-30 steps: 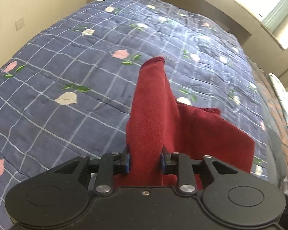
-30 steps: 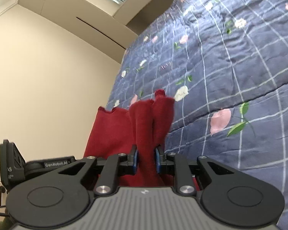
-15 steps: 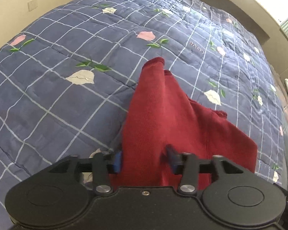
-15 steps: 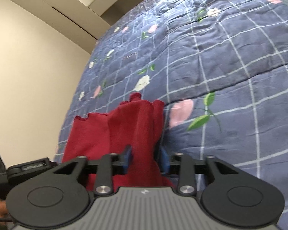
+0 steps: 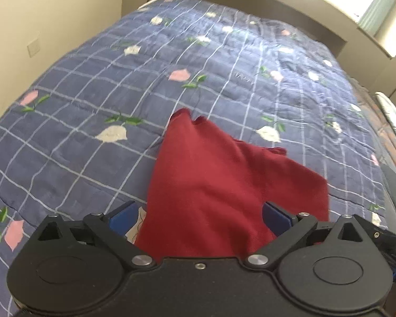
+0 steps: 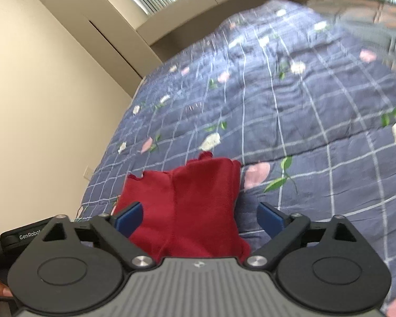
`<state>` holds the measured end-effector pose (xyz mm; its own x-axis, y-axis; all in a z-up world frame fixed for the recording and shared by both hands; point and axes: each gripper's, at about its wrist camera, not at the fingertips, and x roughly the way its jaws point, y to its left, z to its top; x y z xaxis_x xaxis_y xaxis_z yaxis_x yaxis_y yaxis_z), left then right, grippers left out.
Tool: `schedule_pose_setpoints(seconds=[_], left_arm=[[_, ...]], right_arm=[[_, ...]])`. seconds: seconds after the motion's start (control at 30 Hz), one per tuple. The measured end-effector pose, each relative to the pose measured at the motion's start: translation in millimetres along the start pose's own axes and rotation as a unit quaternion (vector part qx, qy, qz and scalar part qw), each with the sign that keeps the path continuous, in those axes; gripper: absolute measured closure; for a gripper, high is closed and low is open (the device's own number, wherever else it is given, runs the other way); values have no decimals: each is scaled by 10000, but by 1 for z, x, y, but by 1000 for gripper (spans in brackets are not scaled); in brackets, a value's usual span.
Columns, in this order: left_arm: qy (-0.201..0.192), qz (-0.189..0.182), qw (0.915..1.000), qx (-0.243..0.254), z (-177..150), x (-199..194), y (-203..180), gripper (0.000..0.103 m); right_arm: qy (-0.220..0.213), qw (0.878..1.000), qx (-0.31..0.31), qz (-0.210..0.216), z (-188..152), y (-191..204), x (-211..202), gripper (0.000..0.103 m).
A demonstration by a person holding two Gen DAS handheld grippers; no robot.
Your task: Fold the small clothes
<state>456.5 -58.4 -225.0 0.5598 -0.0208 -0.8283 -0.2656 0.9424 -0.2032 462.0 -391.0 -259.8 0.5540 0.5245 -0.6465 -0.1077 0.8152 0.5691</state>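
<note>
Both claws have just been opening – the left gripper (image 5: 200, 215) and right gripper (image 6: 200, 215) now stand wide apart, pinching nothing. The red garment (image 5: 224, 182) lies released on the blue floral quilt (image 5: 92, 84), between the spread fingers – this fold looks done.

Both grippers are matte black with two big round discs, silver screws at the linkage pivots and blue finger pads (image 5: 122, 218). The right gripper (image 6: 201, 218) has a ribbed grey centre plate; "GenRobot" lettering sits at 9 o'clock.
</note>
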Motion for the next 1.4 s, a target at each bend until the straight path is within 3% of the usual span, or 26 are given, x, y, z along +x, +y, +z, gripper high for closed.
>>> schedule_pose_setpoints(seconds=[0.33,0.63,0.8,1.0,1.2,1.4], left_arm=[[-857,-100,9941,652,-40,-91,9,1],[-1179,-98,9886,929,-89,-214,42,1],[-1313,-89,9848,1130,-120,-286,63,1],[-1376,0,9850,1046,-157,-349,91,1],[-1229,182,9862,1092,-194,-382,105,1],[-1089,134,9875,1135,-219,-401,103,1]], right_arm=[[-1041,9930,-444,-326,-48,68,-99,0],[-1321,9868,-775,-519,-101,141,-212,0],[-1194,9828,-1222,-698,-128,177,-274,0],[-868,9791,-1609,-890,-160,208,-317,0],[-397,9806,-1698,-896,-188,226,-331,0],[60,9809,-1717,-912,-207,229,-337,0]])
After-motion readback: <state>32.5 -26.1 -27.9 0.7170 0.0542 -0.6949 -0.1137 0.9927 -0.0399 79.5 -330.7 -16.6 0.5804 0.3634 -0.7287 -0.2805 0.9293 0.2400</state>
